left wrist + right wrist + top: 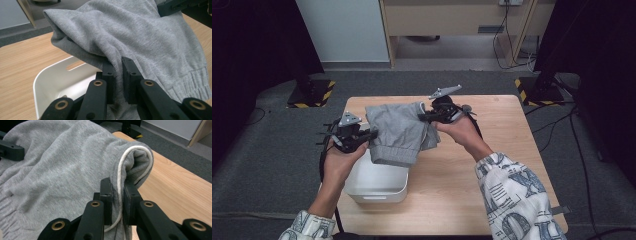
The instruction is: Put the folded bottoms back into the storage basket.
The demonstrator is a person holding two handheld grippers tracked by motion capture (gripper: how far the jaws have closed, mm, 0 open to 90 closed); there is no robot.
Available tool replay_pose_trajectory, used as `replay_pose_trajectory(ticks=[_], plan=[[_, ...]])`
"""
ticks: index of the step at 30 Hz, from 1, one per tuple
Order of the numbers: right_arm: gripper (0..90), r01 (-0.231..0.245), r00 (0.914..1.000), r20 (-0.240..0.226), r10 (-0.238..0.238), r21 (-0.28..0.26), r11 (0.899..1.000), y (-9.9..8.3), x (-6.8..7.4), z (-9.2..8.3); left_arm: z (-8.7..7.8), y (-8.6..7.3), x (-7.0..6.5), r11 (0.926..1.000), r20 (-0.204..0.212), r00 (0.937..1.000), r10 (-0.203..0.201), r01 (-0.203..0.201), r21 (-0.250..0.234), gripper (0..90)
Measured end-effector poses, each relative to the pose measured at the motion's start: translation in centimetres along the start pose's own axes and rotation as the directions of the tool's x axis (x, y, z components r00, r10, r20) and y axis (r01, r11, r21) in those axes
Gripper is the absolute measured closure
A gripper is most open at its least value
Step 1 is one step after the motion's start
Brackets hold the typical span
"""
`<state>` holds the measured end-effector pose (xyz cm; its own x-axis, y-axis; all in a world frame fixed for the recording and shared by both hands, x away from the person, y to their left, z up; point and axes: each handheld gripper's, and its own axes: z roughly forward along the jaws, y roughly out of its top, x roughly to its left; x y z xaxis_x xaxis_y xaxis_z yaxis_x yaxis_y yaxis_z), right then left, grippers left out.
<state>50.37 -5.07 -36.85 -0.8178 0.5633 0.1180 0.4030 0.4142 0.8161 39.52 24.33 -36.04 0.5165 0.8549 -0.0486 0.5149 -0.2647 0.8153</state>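
Sleeves and forearms enter nearest in the high view; left hand-held gripper point(371, 134) and right hand-held gripper point(422, 117) each pinch an edge of the grey garment point(398, 131), which hangs between them above the white bin point(377, 185) on the counter point(492, 150).

Left gripper view: jaws clamp a fabric fold, bin just below.

Right gripper view: jaws clamp cloth and white drawstring point(122, 167).

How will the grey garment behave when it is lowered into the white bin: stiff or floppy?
Probably floppy: the grey garment sags between the left gripper and the right gripper. Likely light, since small pinches carry it. Its ribbed cuff may drape over the white bin.
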Motion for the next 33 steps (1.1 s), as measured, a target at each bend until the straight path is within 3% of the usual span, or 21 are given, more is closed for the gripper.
replay_pose_trajectory(ticks=[33], plan=[[80.7,0.026,0.9985,-0.049,-0.024,0.032,0.999,0.3,2.2,3.2,-1.3,-2.3,2.5,0.9993,-0.012,0.9997,-0.024,0.024,0.027,81.5]])
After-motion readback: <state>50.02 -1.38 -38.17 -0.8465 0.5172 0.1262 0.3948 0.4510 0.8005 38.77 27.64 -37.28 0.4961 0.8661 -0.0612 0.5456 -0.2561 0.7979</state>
